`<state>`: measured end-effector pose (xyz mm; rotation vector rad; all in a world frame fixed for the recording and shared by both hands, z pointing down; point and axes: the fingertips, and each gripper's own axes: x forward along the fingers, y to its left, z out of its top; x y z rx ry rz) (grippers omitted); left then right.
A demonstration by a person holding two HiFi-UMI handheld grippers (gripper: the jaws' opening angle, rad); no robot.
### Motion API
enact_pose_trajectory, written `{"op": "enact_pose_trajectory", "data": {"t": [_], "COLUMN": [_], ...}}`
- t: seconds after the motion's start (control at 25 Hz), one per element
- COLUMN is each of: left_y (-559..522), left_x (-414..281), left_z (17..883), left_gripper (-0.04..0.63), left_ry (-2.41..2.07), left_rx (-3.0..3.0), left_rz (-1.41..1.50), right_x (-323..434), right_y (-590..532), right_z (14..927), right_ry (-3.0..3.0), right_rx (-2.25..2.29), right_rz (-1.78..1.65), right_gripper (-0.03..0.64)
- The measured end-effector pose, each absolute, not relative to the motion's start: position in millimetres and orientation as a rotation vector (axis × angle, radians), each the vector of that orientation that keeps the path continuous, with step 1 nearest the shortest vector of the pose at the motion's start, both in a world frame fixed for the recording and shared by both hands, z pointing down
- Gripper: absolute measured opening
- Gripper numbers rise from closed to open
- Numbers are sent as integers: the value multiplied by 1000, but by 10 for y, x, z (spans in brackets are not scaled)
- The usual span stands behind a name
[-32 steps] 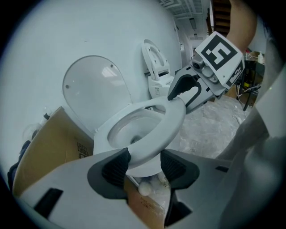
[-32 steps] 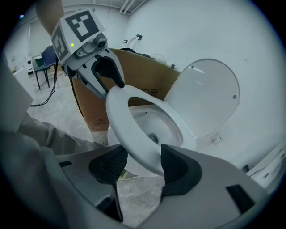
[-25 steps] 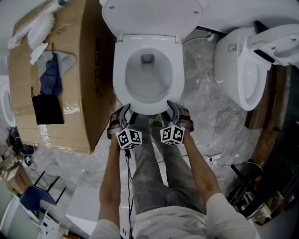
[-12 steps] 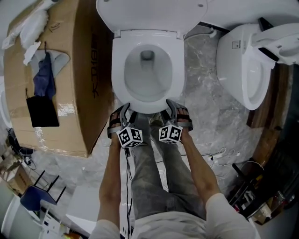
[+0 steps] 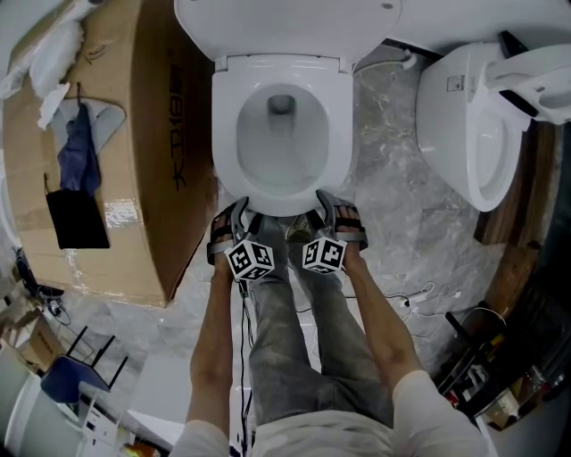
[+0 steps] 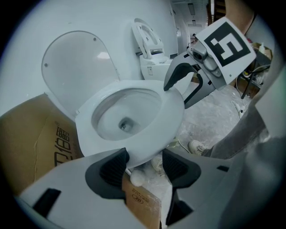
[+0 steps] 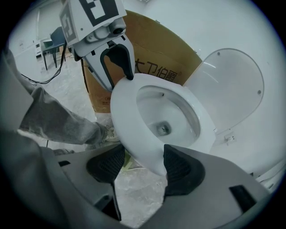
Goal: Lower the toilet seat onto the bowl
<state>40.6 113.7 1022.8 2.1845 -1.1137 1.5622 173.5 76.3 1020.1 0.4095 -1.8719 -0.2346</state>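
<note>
**Seat down on the bowl, both grippers open at its front edge**

The toilet seat [image 5: 225, 134] is a plain white, glossy oval ring. It lies flat on the bowl [image 5: 281, 170] in the upper middle of the head view. The lid [image 5: 285, 22] stands raised behind it at the top edge.

The seat's long axis runs straight up and down the frame. Its hinge end is at the top, and its rounded front points down toward the person's legs [image 5: 303, 330].

The left gripper [image 5: 234, 221] and right gripper [image 5: 339, 216] sit side by side at that front edge. The jaws of both have just been opening and now stand wide apart. In each gripper view the seat's front rim reaches in between the dark ribbed pads [image 6: 111, 166], which do not clamp it (whether the rim brushes one pad I cannot tell).

Room is tight at the left of the frame, where a cardboard box [image 5: 134, 134] stands just beside the bowl. At the right, a strip of marbled floor [image 5: 384, 187] lies open between the bowl and a second toilet [image 5: 464, 134]. Below the front edge, the person's legs fill the space.
</note>
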Motion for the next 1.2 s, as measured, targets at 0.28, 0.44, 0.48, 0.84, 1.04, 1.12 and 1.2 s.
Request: {"op": "enact_pose_trajectory", "data": {"t": [0.28, 0.44, 0.48, 0.84, 1.04, 1.12, 1.2], "left_y": [1173, 1175, 1170, 1039, 907, 848, 799], "left_x": [431, 439, 431, 428, 410, 386, 369], "left_z": [10275, 10138, 10080, 9432, 8926, 8697, 8455], "left_gripper": [262, 261, 259, 227, 219, 218, 216], "left_ry": [-1076, -1143, -1167, -1368, -1501, -1563, -1612], "left_rx": [2159, 2137, 2132, 2117, 2082, 2055, 2044], "left_rz": [1536, 1427, 1398, 1157, 1014, 948, 892], "right_x": [1731, 1770, 1765, 1639, 1612, 1632, 1667], "right_y": [791, 825, 843, 696, 567, 498, 423], "right_z": [10251, 10165, 10117, 9360, 8750, 8479, 8216], "right_ry": [-1877, -1906, -1927, -2123, -2245, -2274, -2296], "right_rx": [366, 404, 416, 646, 796, 858, 925], "right_rz": [-169, -125, -104, 56, 155, 198, 216], "right_gripper": [272, 266, 259, 238, 233, 233, 223]}}
